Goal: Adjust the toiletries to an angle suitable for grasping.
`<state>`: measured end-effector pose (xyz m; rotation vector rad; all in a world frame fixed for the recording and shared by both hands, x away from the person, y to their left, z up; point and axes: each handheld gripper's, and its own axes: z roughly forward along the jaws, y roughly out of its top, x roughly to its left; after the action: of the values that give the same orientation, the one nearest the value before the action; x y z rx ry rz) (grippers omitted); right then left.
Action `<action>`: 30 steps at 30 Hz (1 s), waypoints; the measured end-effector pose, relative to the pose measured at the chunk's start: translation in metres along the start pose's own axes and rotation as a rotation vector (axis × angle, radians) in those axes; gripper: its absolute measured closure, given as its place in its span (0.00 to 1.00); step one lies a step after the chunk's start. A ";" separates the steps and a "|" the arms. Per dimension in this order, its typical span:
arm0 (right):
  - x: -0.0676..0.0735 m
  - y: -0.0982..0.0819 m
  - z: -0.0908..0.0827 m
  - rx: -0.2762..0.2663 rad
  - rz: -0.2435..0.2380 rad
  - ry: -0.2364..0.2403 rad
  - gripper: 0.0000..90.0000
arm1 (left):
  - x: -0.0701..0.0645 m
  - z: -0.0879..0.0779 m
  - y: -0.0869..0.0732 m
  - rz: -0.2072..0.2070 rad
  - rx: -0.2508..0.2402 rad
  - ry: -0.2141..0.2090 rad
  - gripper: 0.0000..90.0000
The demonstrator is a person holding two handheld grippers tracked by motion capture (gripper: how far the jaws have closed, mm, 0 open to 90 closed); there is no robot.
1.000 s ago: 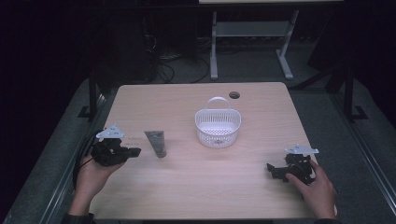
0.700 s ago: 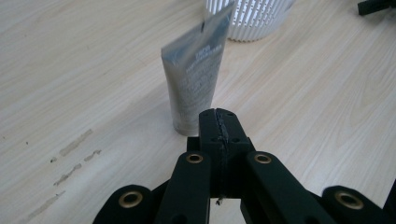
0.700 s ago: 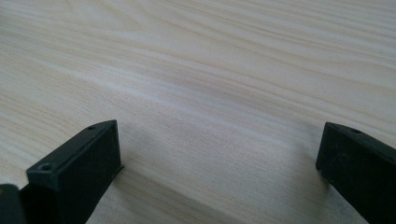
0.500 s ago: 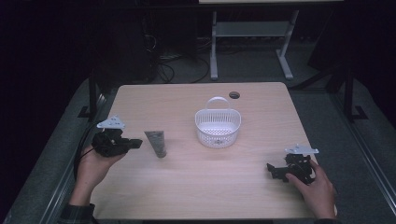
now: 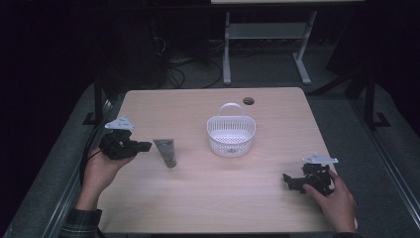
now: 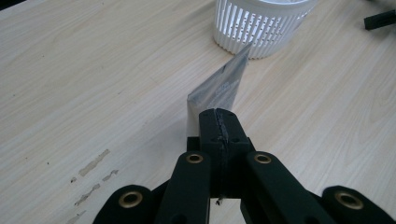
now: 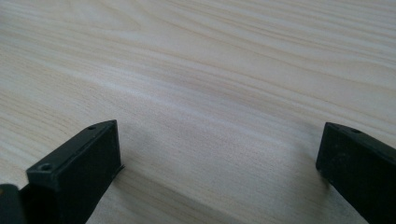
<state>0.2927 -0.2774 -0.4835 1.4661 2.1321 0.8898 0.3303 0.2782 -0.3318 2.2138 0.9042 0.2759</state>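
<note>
Jaws pressed together, your left gripper is now pointing at the flat grey squeeze tube, having risen from the table's left edge. Beyond, the white slotted plastic basket is sitting amid open wood. Your right gripper is resting wide open.

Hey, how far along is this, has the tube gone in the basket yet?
Not yet. The white basket looks empty and the grey tube lies flat on the table, ungrasped. The left gripper sits shut beside the tube; the right gripper rests open, apart. If the basket is the goal, grasping and moving remain.
</note>
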 end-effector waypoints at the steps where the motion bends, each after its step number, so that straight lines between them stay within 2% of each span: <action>1: 0.000 0.000 0.000 0.000 0.000 0.000 0.00 | 0.001 0.001 0.000 0.001 -0.002 0.001 1.00; 30: 0.000 0.000 0.000 0.000 0.001 0.000 0.00 | 0.011 0.016 0.009 -0.011 0.014 0.017 1.00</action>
<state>0.2927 -0.2773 -0.4835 1.4670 2.1321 0.8899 0.3505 0.2722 -0.3379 2.2219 0.9296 0.2845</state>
